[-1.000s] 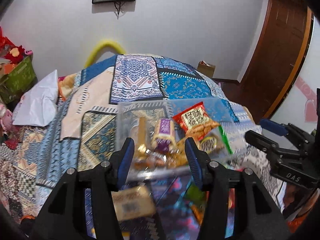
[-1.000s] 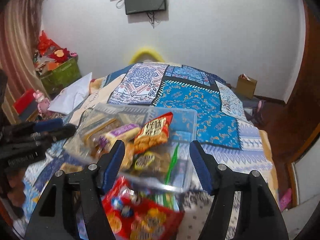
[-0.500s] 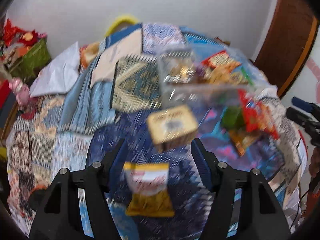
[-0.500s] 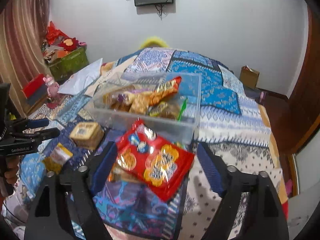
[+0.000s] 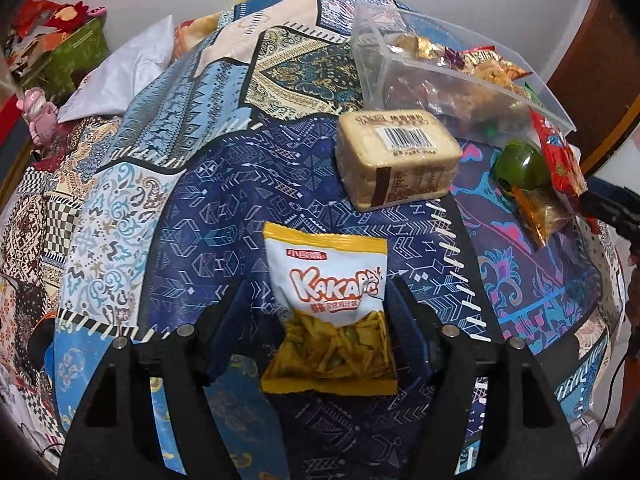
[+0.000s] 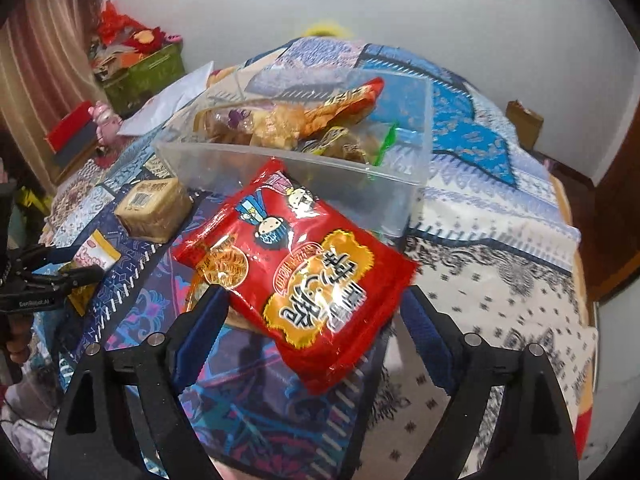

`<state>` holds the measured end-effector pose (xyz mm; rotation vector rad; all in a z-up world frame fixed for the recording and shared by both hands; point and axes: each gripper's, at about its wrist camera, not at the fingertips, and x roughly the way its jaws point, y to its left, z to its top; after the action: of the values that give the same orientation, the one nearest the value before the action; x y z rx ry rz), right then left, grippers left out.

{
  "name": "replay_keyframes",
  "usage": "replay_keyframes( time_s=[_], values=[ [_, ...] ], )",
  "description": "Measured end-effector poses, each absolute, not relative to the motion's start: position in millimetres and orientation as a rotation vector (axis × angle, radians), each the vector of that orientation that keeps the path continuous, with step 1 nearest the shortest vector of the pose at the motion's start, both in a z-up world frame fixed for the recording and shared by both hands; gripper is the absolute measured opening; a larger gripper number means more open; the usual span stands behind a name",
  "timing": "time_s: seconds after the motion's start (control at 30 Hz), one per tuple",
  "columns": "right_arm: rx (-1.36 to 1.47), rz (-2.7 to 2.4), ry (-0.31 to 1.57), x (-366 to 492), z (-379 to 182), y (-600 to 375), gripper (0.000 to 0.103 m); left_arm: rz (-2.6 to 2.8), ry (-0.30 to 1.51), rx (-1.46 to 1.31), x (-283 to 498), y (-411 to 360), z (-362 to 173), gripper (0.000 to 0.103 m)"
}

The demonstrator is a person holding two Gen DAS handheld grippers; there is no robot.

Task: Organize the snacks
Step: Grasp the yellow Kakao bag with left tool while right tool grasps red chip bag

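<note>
Straddling a yellow-and-white chip bag (image 5: 330,312) with the left claw (image 5: 316,320), jaws just widened, blue pads standing off both edges of the bag, nothing gripped. Lying flat on the dark blue panel of a patchwork bedspread (image 5: 208,208), logo upward. Just beyond, farther and slightly right, a wrapped tan cake block (image 5: 396,156) with a barcode on top. Farther still, touching that block's far side, a clear plastic bin (image 5: 372,64) holding assorted snack wrappers. To the right of the block, a green round container (image 5: 520,164) and a small orange packet (image 5: 538,212), both close together.

Spread wide likewise on the right claw (image 6: 316,324), jaws just opened further, released, bracketing a red noodle packet (image 6: 300,256) without pressing it. Resting tilted, far corner against the near wall of the same bin (image 6: 304,168), near end on the bedspread (image 6: 500,280). Left of the packet, the cake block (image 6: 154,208); nearer left, the chip bag (image 6: 96,252) partly hidden behind the left claw (image 6: 52,272). Far left, beside the bed, a green box (image 6: 140,72) heaped with red and orange things and a white pillow (image 6: 168,100).
</note>
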<state>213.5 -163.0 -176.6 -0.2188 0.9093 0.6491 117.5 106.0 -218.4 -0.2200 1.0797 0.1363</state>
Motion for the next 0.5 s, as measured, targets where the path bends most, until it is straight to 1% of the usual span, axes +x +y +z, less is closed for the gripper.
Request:
replay_keyframes(
  time_s=[0.13, 0.17, 0.3, 0.4, 0.5],
  values=[
    [-0.247, 0.671, 0.889, 218.9, -176.2, -152.5, 0.100, 0.132, 1.075, -0.231, 118.2, 106.4, -222.7, 0.069],
    [-0.255, 0.678, 0.889, 220.8, -176.1, -149.3, 0.103, 0.130, 1.074, -0.243, 118.3, 108.0, -223.3, 0.069],
    [-0.254, 0.719, 0.903, 228.8, -176.7, -141.0, 0.103, 0.134, 1.061, -0.241, 117.3, 107.7, -222.6, 0.069],
    [-0.229, 0.747, 0.941, 234.4, -181.0, -136.3, 0.103, 0.142, 1.052, -0.234, 113.4, 104.9, -221.1, 0.064],
    [-0.218, 0.763, 0.970, 231.1, -184.2, -134.5, 0.103, 0.161, 1.045, -0.208, 110.2, 102.0, -218.6, 0.056]
  ],
)
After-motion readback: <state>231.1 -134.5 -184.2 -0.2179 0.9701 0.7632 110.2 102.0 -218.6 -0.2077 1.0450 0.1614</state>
